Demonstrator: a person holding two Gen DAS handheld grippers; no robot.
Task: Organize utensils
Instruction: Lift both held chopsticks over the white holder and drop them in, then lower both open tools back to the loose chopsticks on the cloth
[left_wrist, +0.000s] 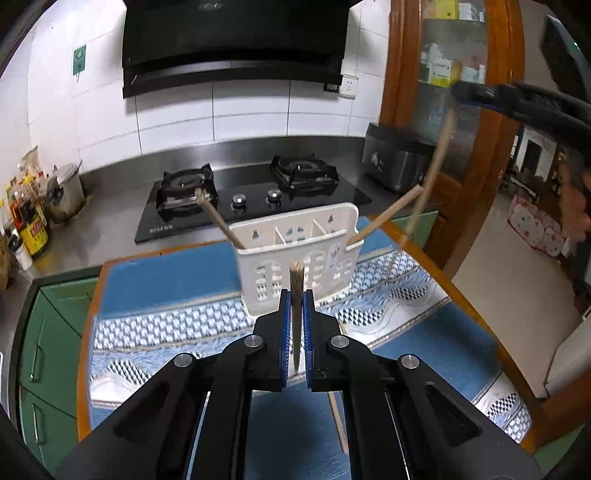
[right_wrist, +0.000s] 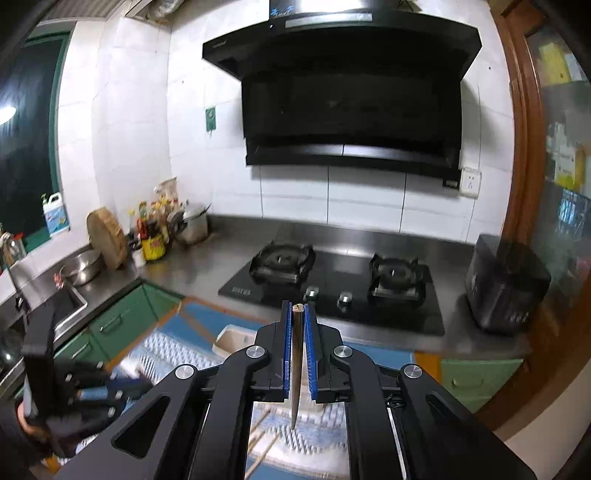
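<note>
While both jaws are clamping a chopstick (left_wrist: 296, 295) each (long axis upright), the white basket (left_wrist: 299, 254) is sitting ahead, nearer the left gripper (left_wrist: 296, 325).

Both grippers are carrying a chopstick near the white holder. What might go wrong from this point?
1. The left gripper pinches its chopstick across a thin shaft, so it may swivel or slip on the way to the holder.
2. Two chopsticks already lean outward over the holder's rim; a bump may tip them out or shift the light holder on the mat.
3. The right gripper and its chopstick could cross paths with the left.
</note>
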